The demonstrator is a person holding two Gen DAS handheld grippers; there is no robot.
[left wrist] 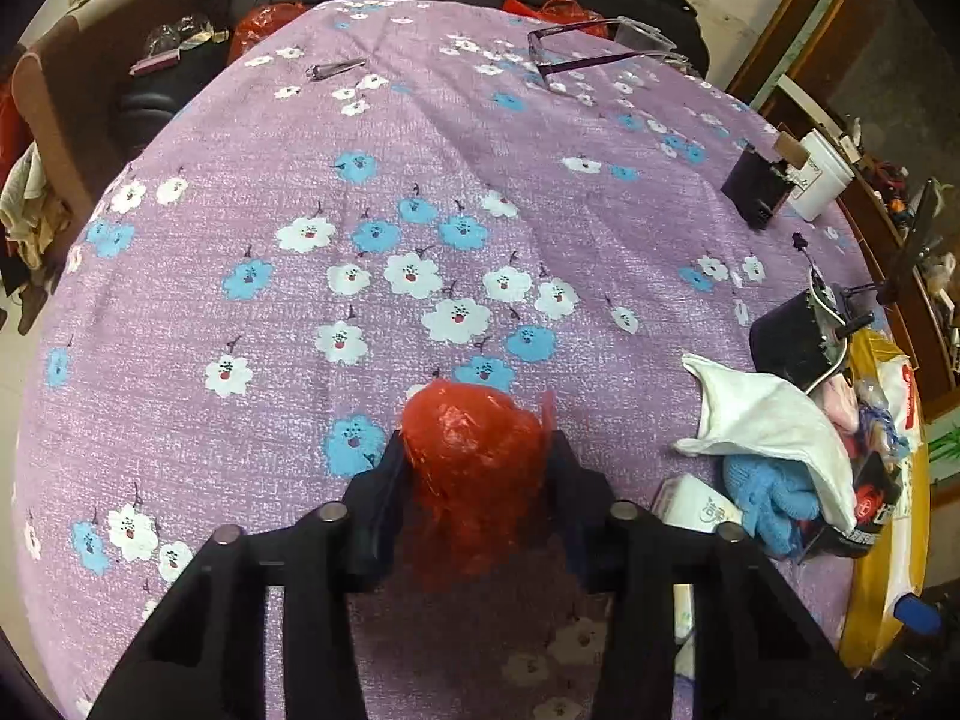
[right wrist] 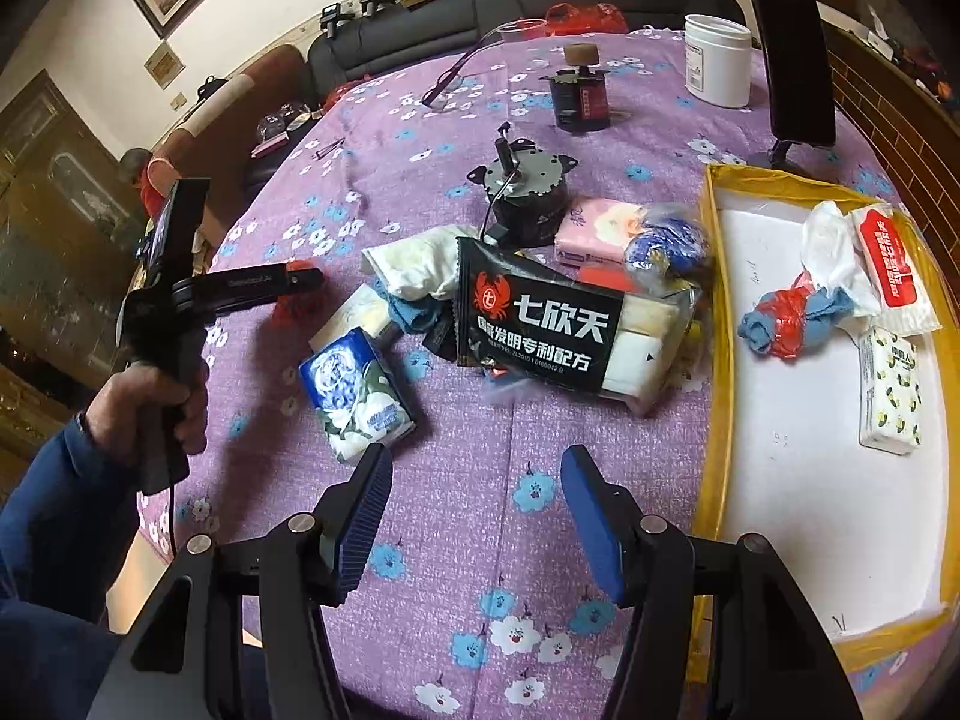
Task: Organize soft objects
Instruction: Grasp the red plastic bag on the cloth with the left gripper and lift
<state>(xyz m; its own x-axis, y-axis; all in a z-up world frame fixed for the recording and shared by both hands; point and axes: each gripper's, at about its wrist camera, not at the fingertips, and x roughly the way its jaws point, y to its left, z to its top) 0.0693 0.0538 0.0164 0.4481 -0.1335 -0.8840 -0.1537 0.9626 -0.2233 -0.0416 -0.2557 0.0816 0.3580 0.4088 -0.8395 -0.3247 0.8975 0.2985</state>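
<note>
My left gripper point(left wrist: 477, 450) is shut on a crumpled red plastic bag point(left wrist: 474, 456), held just above the purple flowered tablecloth. It also shows in the right wrist view point(right wrist: 300, 285), left of a pile of soft things. My right gripper point(right wrist: 474, 480) is open and empty above bare cloth, just in front of the pile. The pile holds a white cloth point(right wrist: 420, 264), a blue cloth point(right wrist: 414, 309), a blue tissue pack point(right wrist: 357, 399), a pink tissue pack point(right wrist: 594, 228) and a black packet point(right wrist: 540, 324). A yellow-rimmed white tray point(right wrist: 714, 360) at the right holds tissue packs and a red-and-blue bundle point(right wrist: 786, 321).
Hard items stand behind the pile: a small motor point(right wrist: 528, 192), a dark box with a cork point(right wrist: 582, 96), a white jar point(right wrist: 717, 60) and a phone on a stand point(right wrist: 792, 60). Glasses point(left wrist: 600, 48) and a metal clip point(left wrist: 333, 67) lie at the far side. Sofas ring the table.
</note>
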